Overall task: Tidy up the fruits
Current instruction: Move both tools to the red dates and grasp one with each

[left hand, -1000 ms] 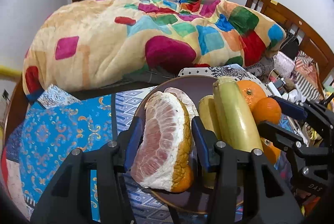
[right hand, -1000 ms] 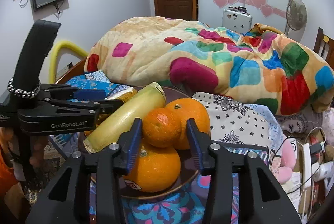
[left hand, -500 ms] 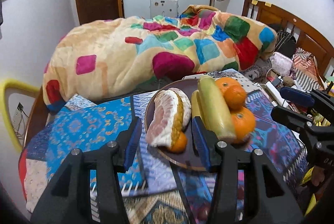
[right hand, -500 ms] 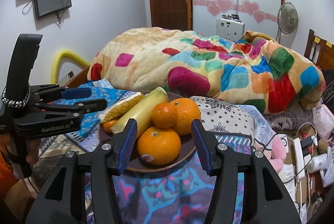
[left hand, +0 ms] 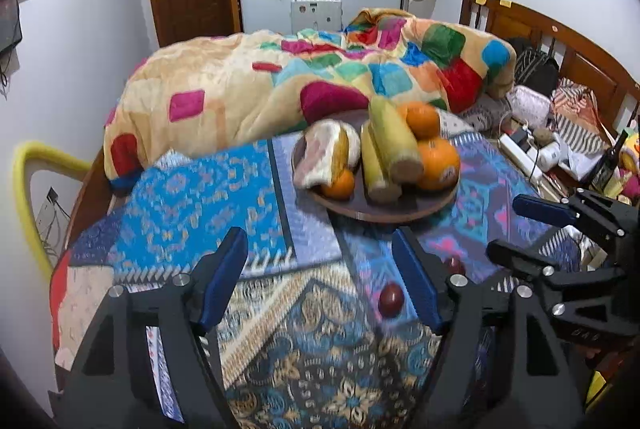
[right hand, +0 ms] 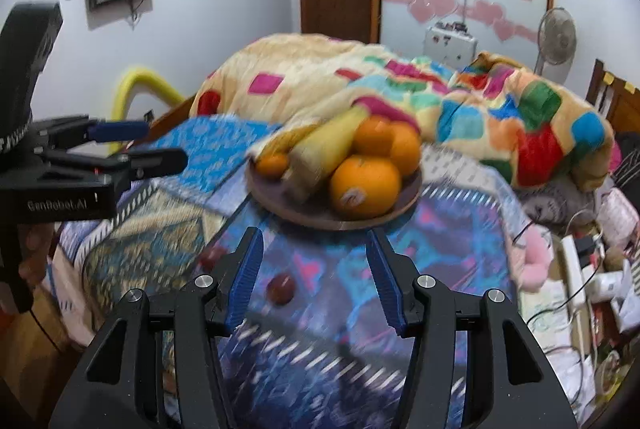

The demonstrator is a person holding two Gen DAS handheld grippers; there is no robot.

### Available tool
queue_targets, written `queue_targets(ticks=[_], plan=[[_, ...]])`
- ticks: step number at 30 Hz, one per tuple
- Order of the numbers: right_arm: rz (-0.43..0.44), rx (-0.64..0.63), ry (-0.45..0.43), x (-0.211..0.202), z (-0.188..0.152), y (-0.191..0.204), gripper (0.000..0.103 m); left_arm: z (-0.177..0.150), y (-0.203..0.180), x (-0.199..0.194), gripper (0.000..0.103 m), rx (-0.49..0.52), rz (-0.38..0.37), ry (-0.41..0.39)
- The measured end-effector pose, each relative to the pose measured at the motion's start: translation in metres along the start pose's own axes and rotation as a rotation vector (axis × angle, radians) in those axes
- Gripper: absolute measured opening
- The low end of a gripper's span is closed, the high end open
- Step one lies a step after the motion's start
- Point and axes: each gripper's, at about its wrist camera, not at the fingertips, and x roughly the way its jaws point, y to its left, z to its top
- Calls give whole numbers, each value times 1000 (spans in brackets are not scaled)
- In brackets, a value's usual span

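Observation:
A brown round plate [left hand: 400, 215] [right hand: 312, 217] sits on the patterned cloth and holds a peeled pomelo piece [left hand: 324, 157], two long yellow-green fruits [left hand: 394, 143] [right hand: 324, 149] and several oranges [left hand: 438, 163] [right hand: 365, 185]. Two small dark red fruits [left hand: 391, 299] [right hand: 281, 288] lie on the cloth in front of the plate. My left gripper [left hand: 320, 273] is open and empty, well short of the plate. My right gripper [right hand: 316, 269] is open and empty, also back from the plate; it shows at the right of the left wrist view [left hand: 532, 225].
A colourful quilt [left hand: 304, 81] is heaped behind the plate. A wooden headboard [left hand: 560, 45], a power strip with cables [left hand: 524, 153] and a dark bottle [left hand: 606, 165] crowd the right side. A yellow tube [left hand: 28, 181] stands at the left.
Both grippers have pulled back from the plate and opened wider. The pomelo piece and the orange that sat between their fingers now rest on the plate. Two small red fruits have come into view.

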Motion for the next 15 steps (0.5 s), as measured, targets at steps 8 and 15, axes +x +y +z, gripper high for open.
queue_targets(ticks=[8,15], plan=[[26,-15,86,32,-26,12,49,-31,-4,13,75,25,-3,52],[11,-19,81,42,-27,12,24,-40,-14,21,75,58,-43,75]])
